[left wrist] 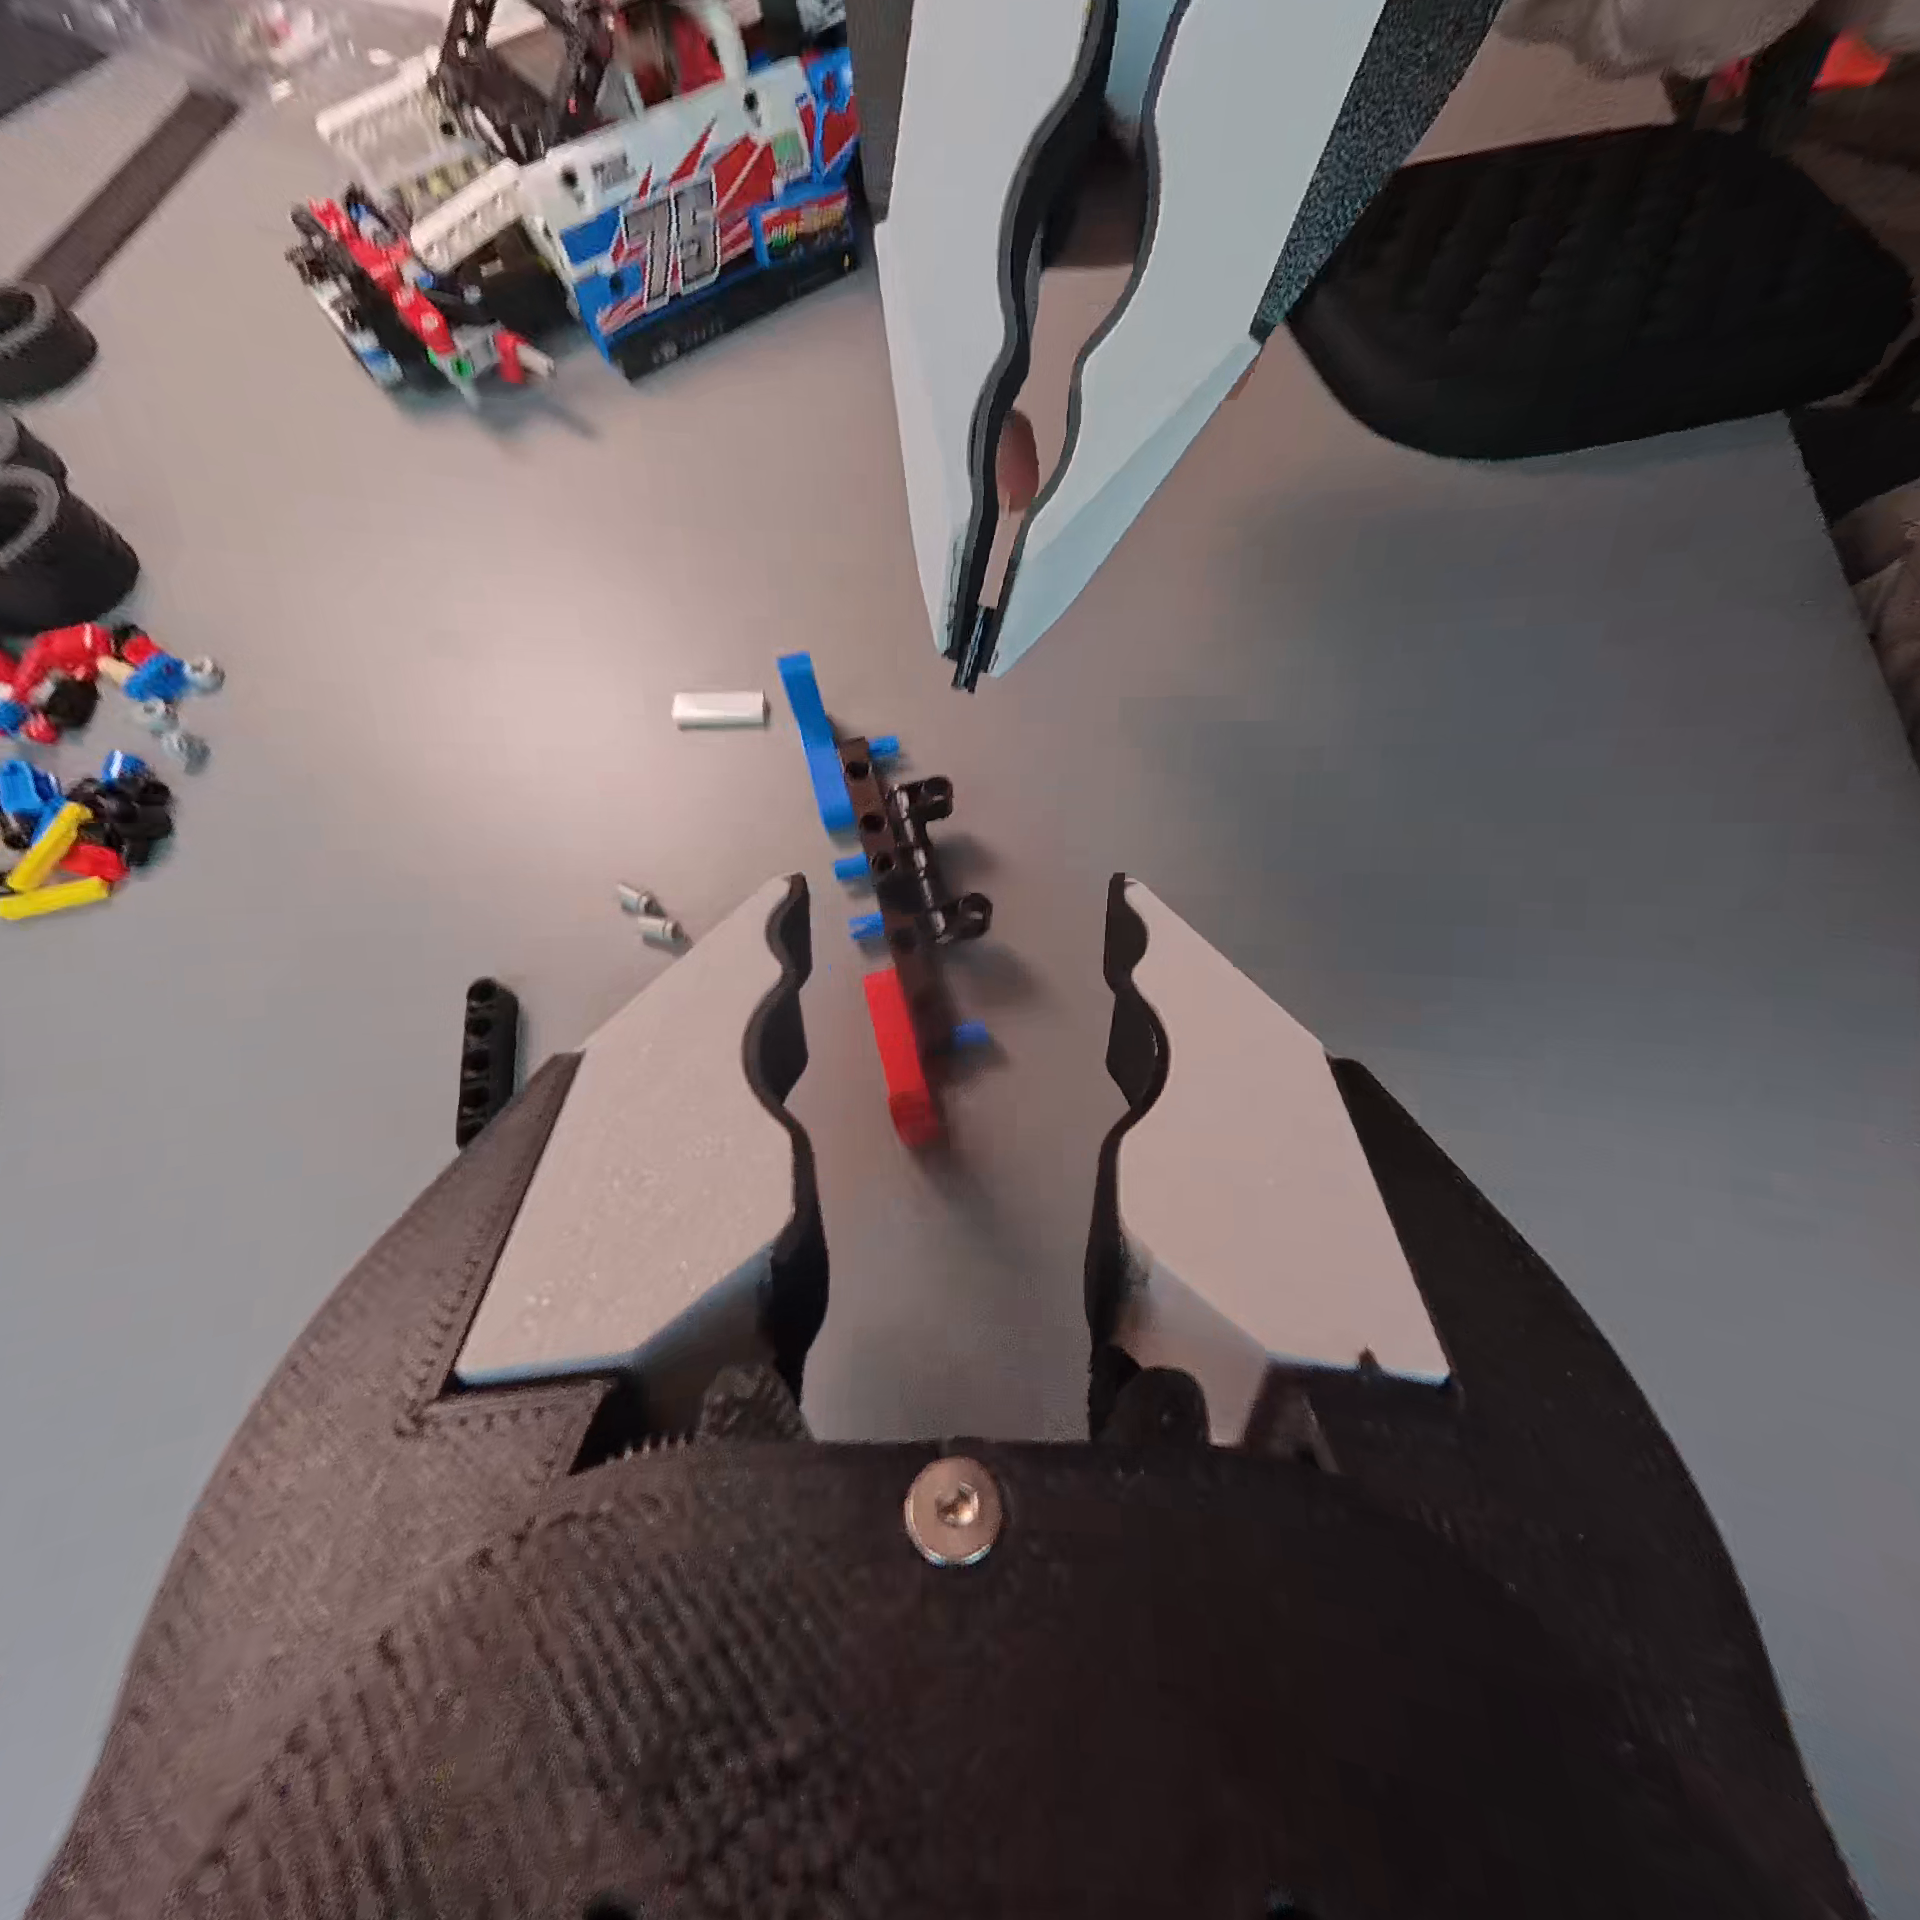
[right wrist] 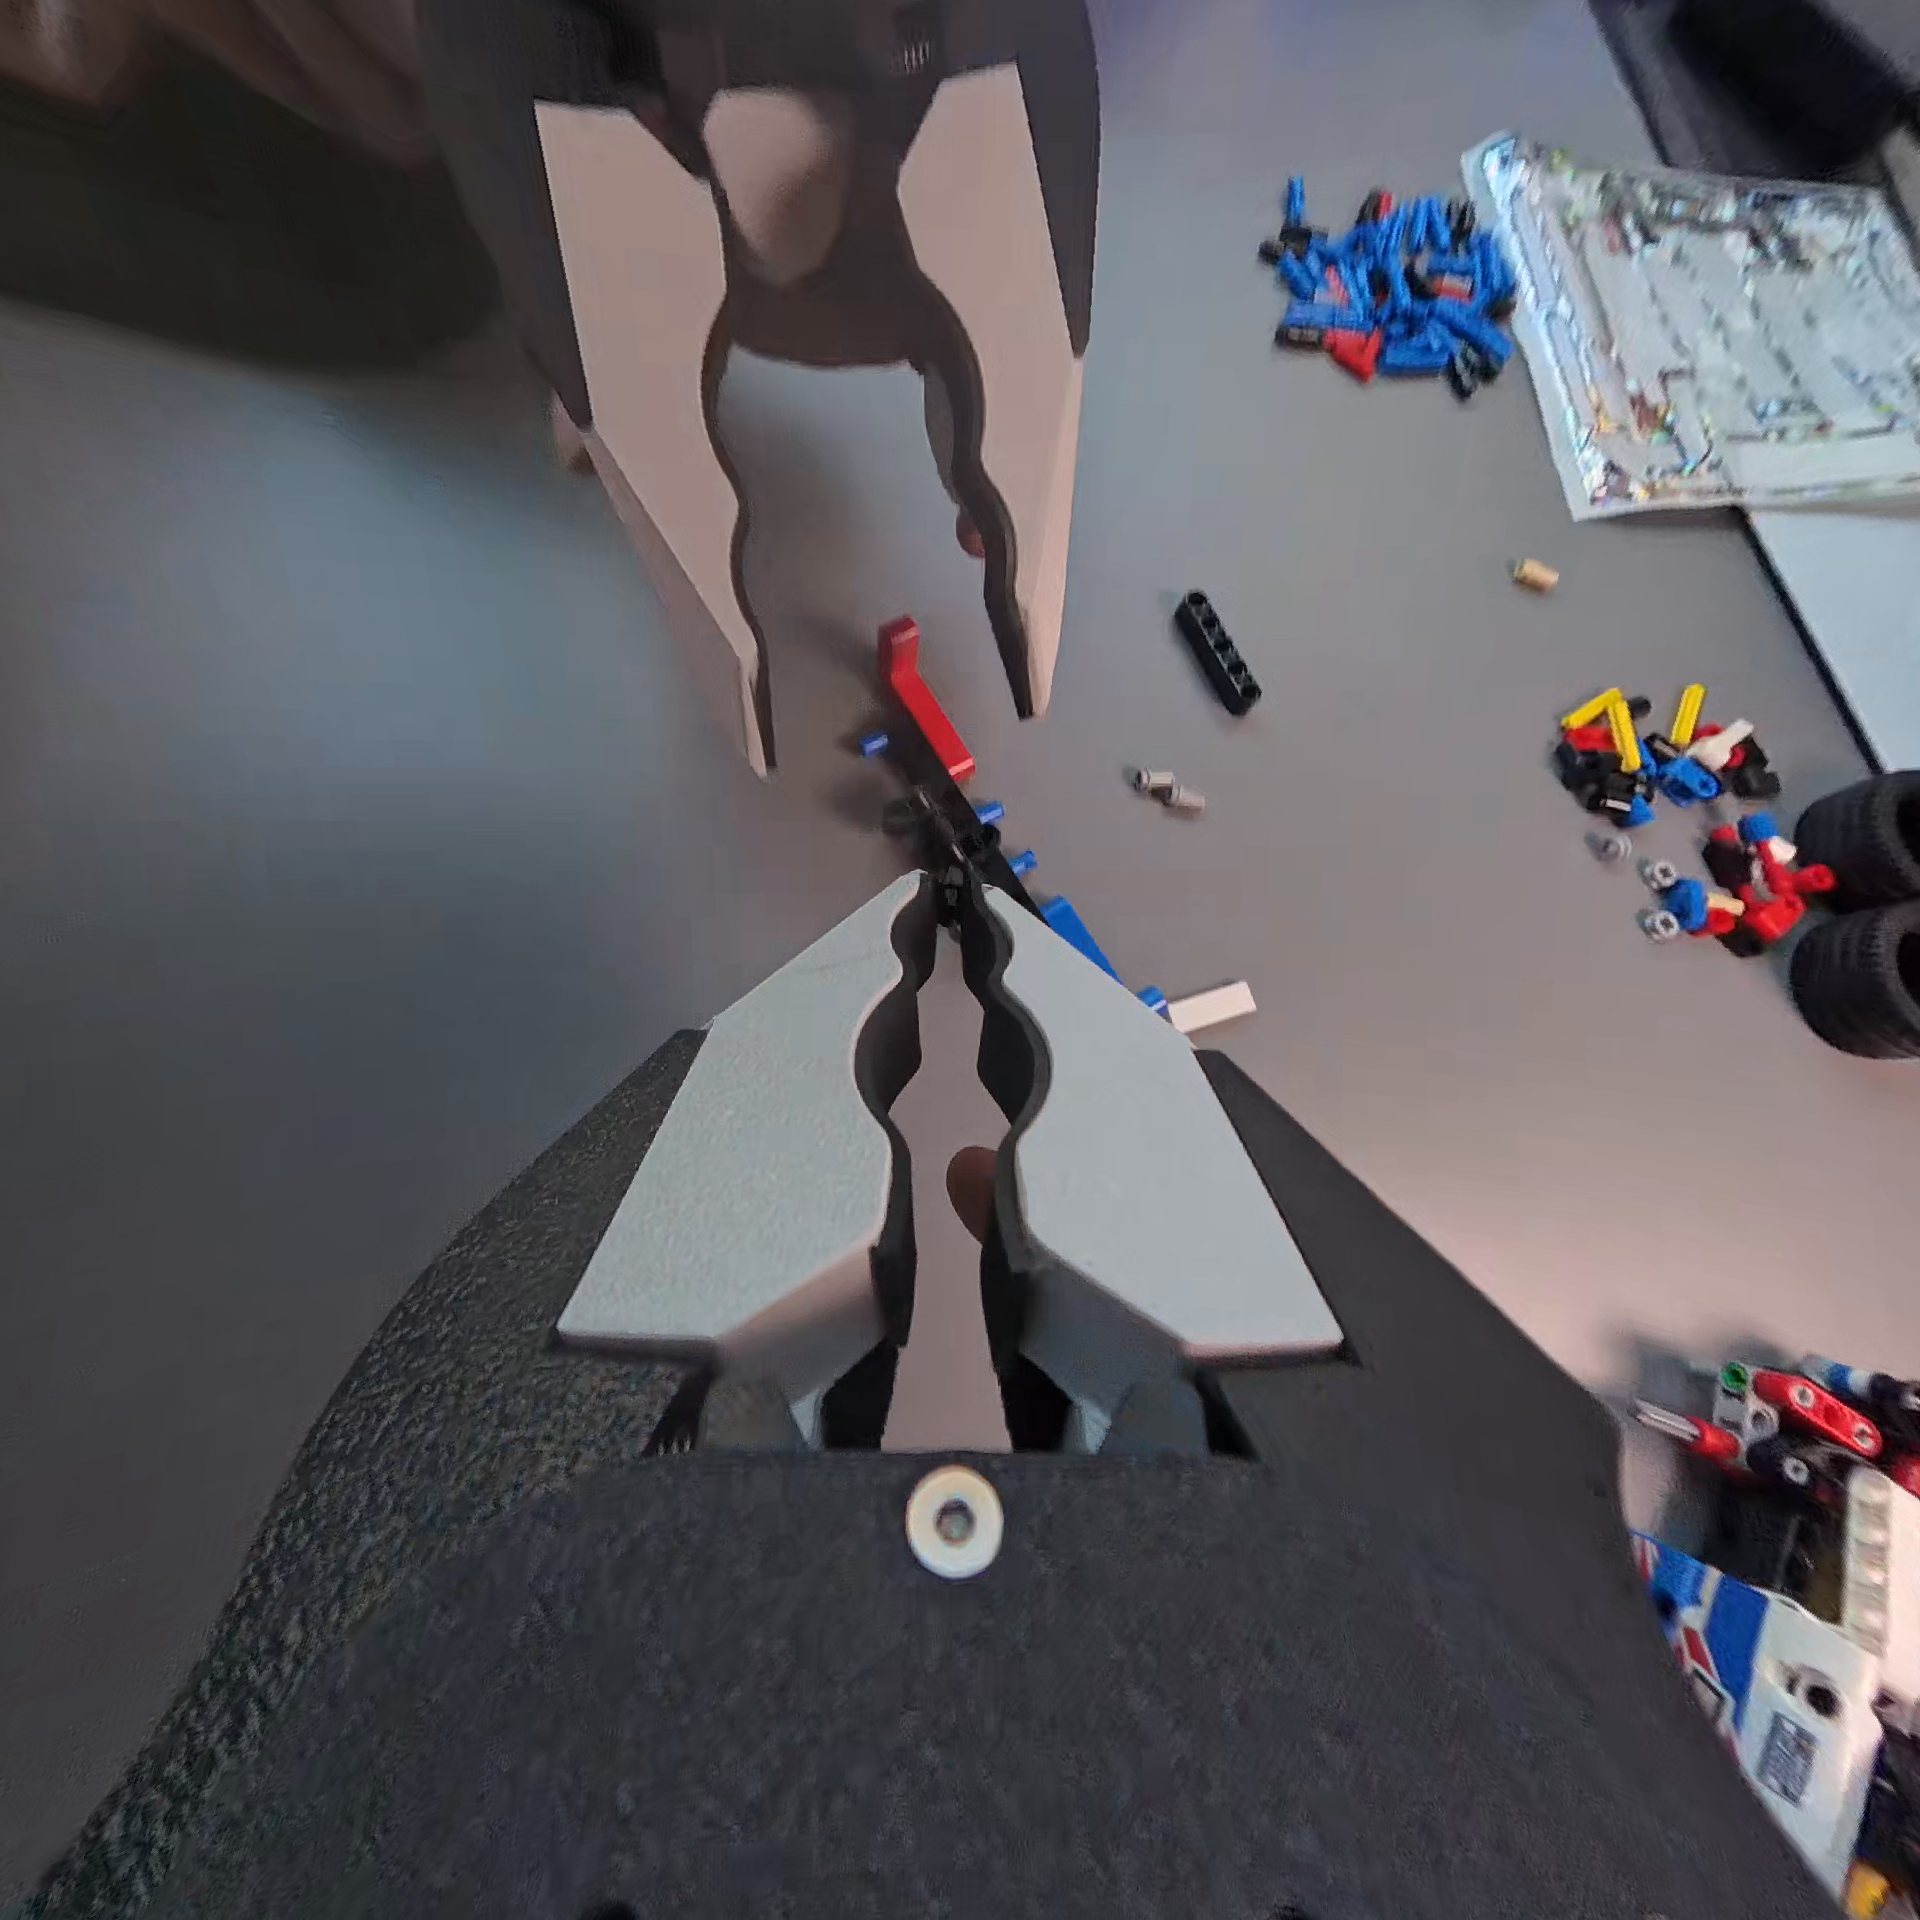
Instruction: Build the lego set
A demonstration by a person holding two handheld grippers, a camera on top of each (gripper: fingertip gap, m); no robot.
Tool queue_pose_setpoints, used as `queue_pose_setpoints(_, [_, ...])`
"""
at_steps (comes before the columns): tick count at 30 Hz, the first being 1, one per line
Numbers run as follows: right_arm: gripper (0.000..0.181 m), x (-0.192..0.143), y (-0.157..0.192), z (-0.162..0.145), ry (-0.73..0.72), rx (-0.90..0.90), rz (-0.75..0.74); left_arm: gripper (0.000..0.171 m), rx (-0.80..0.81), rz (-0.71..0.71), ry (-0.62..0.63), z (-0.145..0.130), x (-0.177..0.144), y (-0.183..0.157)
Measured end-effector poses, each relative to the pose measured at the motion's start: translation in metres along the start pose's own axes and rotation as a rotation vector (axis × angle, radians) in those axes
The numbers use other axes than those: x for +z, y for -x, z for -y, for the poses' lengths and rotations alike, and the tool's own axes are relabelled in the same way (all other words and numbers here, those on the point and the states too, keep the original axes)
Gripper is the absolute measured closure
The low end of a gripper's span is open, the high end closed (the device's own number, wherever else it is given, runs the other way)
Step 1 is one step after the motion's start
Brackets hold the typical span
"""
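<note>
The right hand-held gripper [right wrist: 954, 896] pinches the black lego assembly [left wrist: 902, 883] on the counter [left wrist: 1351, 831], while the left hand-held gripper [left wrist: 958, 883] gapes wide around it.

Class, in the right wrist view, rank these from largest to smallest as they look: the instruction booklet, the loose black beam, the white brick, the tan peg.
1. Instruction booklet
2. Black beam
3. White brick, partly hidden by the gripper, so unsure against the beam
4. Tan peg

A grey table [left wrist: 1403, 831] fills the left wrist view — a black chair seat [left wrist: 1579, 301] at two o'clock, a dark ribbed strip [left wrist: 135, 177] at eleven.
</note>
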State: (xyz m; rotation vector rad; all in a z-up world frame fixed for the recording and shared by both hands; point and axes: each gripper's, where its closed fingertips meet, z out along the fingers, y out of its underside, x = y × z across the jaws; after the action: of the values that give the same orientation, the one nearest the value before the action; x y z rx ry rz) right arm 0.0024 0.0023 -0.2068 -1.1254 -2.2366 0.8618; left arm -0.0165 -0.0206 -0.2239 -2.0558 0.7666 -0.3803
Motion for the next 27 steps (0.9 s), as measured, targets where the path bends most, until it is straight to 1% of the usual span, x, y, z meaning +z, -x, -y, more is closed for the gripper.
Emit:
queue_pose_setpoints(2, [0.179,0.008,-0.005,-0.012,0.102,-0.010,0.008,0.112,-0.021,0.002,0.056,-0.014,0.004,0.005])
queue_pose_setpoints(3, [0.179,0.013,-0.004,-0.015,0.148,-0.012,0.024,0.113,-0.023,0.003,0.074,-0.018,0.006,0.005])
queue_pose_setpoints(7, [0.179,0.024,-0.005,-0.023,0.285,-0.029,0.075,0.134,0.014,0.047,0.140,-0.031,0.012,0.009])
queue_pose_setpoints(10, [0.179,0.027,-0.004,-0.028,0.349,-0.027,0.108,0.154,0.015,0.046,0.133,-0.032,0.016,0.008])
queue_pose_setpoints(17, [0.179,0.027,-0.002,-0.023,0.416,-0.032,0.143,0.155,0.010,0.059,0.132,-0.030,0.018,0.011])
queue_pose_setpoints(20, [0.179,0.028,-0.004,-0.028,0.465,-0.043,0.142,0.155,0.004,0.062,0.134,-0.030,0.018,0.011])
queue_pose_setpoints(27, [0.179,0.030,-0.003,-0.028,0.498,-0.042,0.140,0.155,0.001,0.070,0.132,-0.030,0.019,0.011])
